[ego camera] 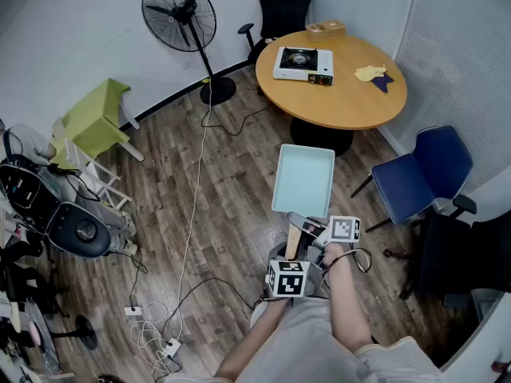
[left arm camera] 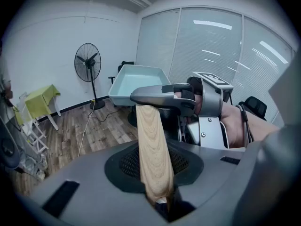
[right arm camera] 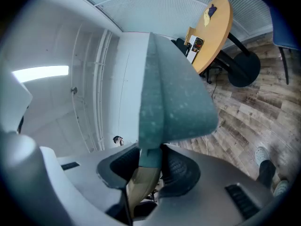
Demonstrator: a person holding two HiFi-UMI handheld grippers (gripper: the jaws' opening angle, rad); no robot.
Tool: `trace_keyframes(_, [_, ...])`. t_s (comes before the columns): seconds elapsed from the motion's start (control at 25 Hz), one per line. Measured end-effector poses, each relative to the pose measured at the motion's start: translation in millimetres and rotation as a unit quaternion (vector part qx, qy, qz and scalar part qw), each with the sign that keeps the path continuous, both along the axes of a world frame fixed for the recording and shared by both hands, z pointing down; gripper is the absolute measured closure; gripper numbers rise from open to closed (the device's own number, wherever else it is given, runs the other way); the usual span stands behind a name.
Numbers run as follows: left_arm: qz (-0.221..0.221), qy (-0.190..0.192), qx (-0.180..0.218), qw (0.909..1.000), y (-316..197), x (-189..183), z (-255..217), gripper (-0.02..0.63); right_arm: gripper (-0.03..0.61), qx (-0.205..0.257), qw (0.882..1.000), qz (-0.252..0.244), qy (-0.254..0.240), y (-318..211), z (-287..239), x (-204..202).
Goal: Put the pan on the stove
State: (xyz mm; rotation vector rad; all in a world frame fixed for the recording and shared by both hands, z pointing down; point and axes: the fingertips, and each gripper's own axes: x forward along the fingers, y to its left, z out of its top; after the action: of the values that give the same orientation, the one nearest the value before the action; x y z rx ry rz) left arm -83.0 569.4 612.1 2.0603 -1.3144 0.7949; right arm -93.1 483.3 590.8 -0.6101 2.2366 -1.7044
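Across the wood-floored room a round table [ego camera: 345, 112] is carrying the stove [ego camera: 303, 62] — well apart from the pan [ego camera: 303, 179], which is hanging in the air in front of the person. The left gripper [ego camera: 289, 255] is clamping the pan's wooden handle [left arm camera: 153, 149], and the right gripper [ego camera: 318, 238] is squeezing the handle's grey neck just ahead of it — both clenched

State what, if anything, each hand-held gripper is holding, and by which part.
Both hold the pale blue pan. The left hand-held gripper clamps its wooden handle; the right hand-held gripper clamps the neck where the handle joins the pan.
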Motion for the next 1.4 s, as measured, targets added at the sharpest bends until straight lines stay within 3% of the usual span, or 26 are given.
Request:
trace_keyframes(0.12, [0.001, -0.002, -0.001, 1.0000, -8, 10, 4, 0.508, 0.445, 0.035, 0.999, -0.010, -0.004, -11, -4, 7])
trace_keyframes(0.32, [0.009, 0.000, -0.012, 0.9999, -31, 19, 9, 0.508, 0.443, -0.002, 1.000, 0.001, 0.020, -32, 11, 20])
trace_keyframes(0.48, [0.010, 0.002, -0.012, 0.9999, -60, 22, 5, 0.508, 0.443, 0.021, 1.000, 0.000, 0.005, -63, 1, 21])
trace_keyframes(0.76, [0.024, 0.016, -0.016, 0.9995, -126, 30, -3, 0.508, 0.443, -0.009, 1.000, 0.025, 0.008, -128, 0, 34])
trace_keyframes(0.92, [0.039, 0.032, -0.011, 0.9987, -167, 33, -8, 0.508, 0.443, 0.020, 0.999, 0.026, 0.011, -169, -14, 35])
trace_keyframes(1.12, [0.054, 0.040, -0.016, 0.9976, -209, 36, -14, 0.508, 0.443, -0.008, 0.999, 0.049, 0.020, -211, -10, 42])
trace_keyframes(1.4, [0.066, 0.046, 0.006, 0.9967, -270, 26, -15, 0.506, 0.443, 0.044, 0.997, 0.052, 0.043, -271, -19, 36])
